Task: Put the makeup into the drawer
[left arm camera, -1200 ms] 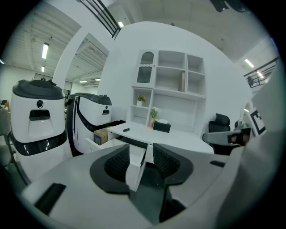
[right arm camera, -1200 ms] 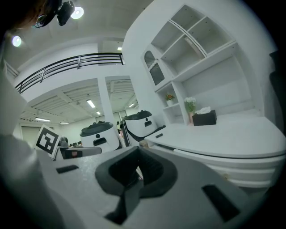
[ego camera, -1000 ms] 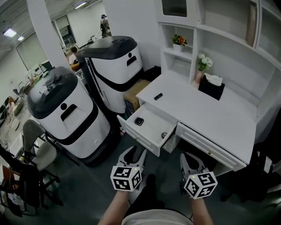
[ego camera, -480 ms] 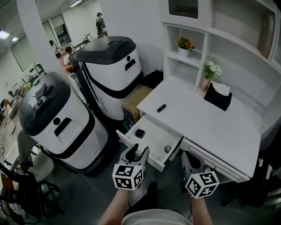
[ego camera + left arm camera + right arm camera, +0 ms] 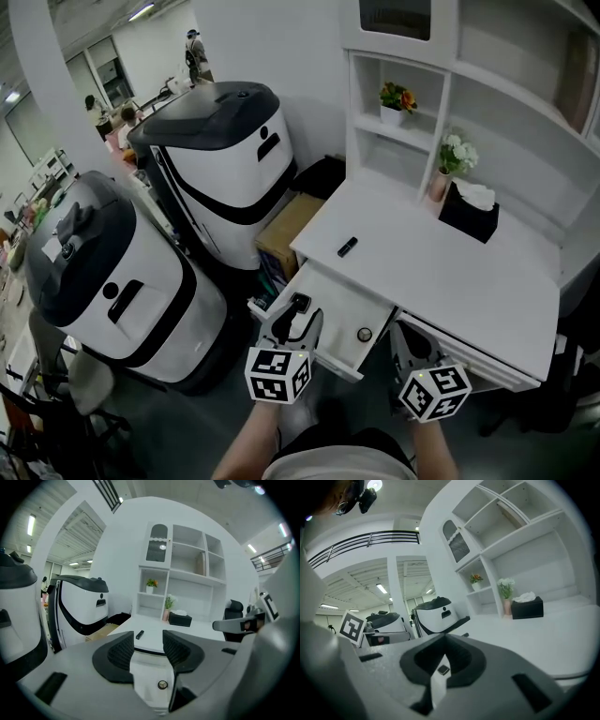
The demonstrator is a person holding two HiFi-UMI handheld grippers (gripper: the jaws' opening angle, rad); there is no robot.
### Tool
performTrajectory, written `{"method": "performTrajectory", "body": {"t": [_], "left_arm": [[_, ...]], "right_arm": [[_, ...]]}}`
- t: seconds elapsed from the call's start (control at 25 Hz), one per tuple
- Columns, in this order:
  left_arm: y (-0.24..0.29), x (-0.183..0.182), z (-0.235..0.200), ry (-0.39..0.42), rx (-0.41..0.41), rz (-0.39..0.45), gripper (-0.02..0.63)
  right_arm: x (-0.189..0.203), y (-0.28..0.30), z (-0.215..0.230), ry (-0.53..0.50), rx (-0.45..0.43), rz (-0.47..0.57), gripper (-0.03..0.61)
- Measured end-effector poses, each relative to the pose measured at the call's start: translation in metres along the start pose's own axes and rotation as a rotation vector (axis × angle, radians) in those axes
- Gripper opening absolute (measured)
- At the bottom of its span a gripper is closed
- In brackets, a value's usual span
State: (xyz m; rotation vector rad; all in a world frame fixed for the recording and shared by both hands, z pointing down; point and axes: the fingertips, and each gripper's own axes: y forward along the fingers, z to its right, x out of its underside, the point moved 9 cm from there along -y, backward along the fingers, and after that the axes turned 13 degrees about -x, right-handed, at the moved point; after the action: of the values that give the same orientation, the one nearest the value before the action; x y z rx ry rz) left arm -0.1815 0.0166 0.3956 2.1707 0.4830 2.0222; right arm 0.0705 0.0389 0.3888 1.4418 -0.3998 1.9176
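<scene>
White and smooth, the desk (image 5: 441,272) carries a small black makeup stick (image 5: 347,247) near its left edge, well apart from the boxy black tissue box (image 5: 468,212) at two o'clock. Below that edge the drawer (image 5: 337,302) stands pulled out. A flat square black compact (image 5: 299,302) and a small round piece (image 5: 364,334) lie on its floor. The left claw (image 5: 292,323) and the right claw (image 5: 412,339) point forward side by side at the drawer's front. The left claw's ribbed black jaws have just been opening and stand apart with nothing between them; the stick lies at its one o'clock. The right claw's jaw tips meet, clamping nothing. Two rounded white-and-black machines (image 5: 220,159) crowd the drawer's nine o'clock side.
</scene>
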Motion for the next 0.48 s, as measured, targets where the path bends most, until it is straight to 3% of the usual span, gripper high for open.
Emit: {"method": "performTrajectory", "body": {"t": [0.48], "left_arm": [[0.046, -0.015, -0.003, 0.01, 0.048, -0.019, 0.19]], "right_arm": [[-0.007, 0.016, 0.016, 0.017, 0.028, 0.004, 0.002]]}}
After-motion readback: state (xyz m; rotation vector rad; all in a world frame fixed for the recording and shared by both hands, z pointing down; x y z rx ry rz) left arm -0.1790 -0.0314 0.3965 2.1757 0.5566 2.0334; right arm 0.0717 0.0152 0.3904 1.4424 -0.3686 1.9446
